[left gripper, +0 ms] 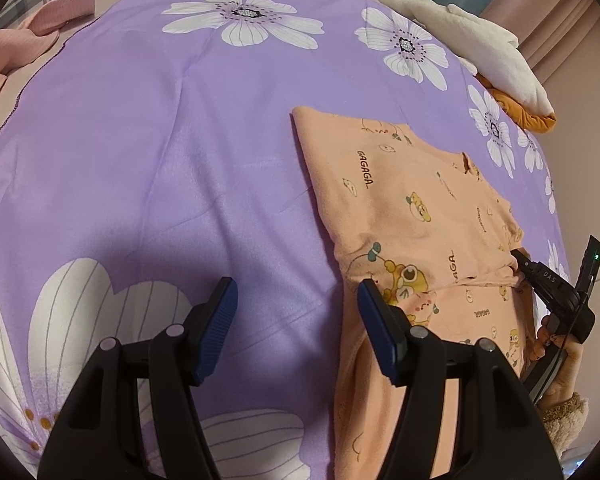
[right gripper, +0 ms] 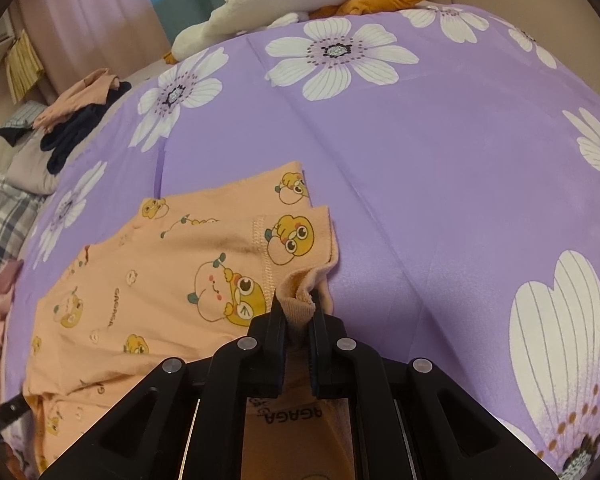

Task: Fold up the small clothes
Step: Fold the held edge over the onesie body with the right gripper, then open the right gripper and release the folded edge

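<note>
A small peach garment (left gripper: 412,200) with cartoon duck prints lies partly folded on the purple flowered bedspread (left gripper: 180,160). In the right wrist view the garment (right gripper: 160,280) spreads to the left. My right gripper (right gripper: 298,300) is shut on a bunched cuff edge of the garment, and it shows at the garment's right side in the left wrist view (left gripper: 520,260). My left gripper (left gripper: 296,292) is open and empty, its right finger over the garment's left edge.
A white and orange plush toy (left gripper: 480,44) lies at the far edge of the bed. Pink clothes (left gripper: 32,36) lie at the far left. A pile of peach and dark clothes (right gripper: 80,112) sits left of the bedspread.
</note>
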Demonstrator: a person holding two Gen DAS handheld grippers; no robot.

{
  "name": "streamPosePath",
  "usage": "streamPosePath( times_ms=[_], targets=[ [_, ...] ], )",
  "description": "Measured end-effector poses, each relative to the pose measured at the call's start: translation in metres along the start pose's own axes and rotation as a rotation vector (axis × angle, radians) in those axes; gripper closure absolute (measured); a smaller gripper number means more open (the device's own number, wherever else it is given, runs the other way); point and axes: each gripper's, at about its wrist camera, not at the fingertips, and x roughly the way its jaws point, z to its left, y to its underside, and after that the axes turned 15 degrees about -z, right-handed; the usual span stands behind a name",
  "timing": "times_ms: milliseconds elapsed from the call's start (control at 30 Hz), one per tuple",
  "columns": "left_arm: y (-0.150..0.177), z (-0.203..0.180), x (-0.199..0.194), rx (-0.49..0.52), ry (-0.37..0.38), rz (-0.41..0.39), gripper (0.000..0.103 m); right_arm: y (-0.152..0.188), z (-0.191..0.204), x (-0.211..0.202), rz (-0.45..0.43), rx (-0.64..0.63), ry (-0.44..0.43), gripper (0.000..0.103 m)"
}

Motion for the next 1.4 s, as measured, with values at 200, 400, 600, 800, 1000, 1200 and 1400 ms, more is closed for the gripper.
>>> streamPosePath(
  times_ms=[200, 400, 600, 800, 1000, 1200, 1400],
  targets=[
    [-0.0002, 0.001, -0.0004, -0.007, 0.008, 0.002, 0.041, 0.0, -0.0001, 0.0, 0.0, 0.003, 0.005, 0.097],
    [-0.0006, 0.001, -0.0007, -0.011, 0.012, 0.003, 0.041, 0.0008, 0.0043, -0.001, -0.006, -0.013, 0.026, 0.097],
    [-0.001, 0.002, -0.0006, -0.009, 0.011, 0.003, 0.041, 0.0006, 0.0057, -0.0007, -0.005, -0.017, 0.03, 0.097],
    [-0.0011, 0.0017, -0.0003, -0.008, 0.011, 0.004, 0.04, 0.0009, 0.0059, -0.0007, -0.005, -0.016, 0.029, 0.097],
    [-0.001, 0.0012, -0.0003, -0.009, 0.011, 0.004, 0.04, 0.0009, 0.0056, -0.0005, -0.006, -0.017, 0.029, 0.097],
    [-0.0015, 0.0012, -0.0003, -0.009, 0.011, 0.004, 0.039, 0.0008, 0.0055, -0.0005, -0.006, -0.017, 0.03, 0.097],
    [-0.0023, 0.0014, 0.0002, -0.008, 0.009, 0.007, 0.039, 0.0004, 0.0058, -0.0001, -0.004, -0.014, 0.029, 0.097]
  ],
)
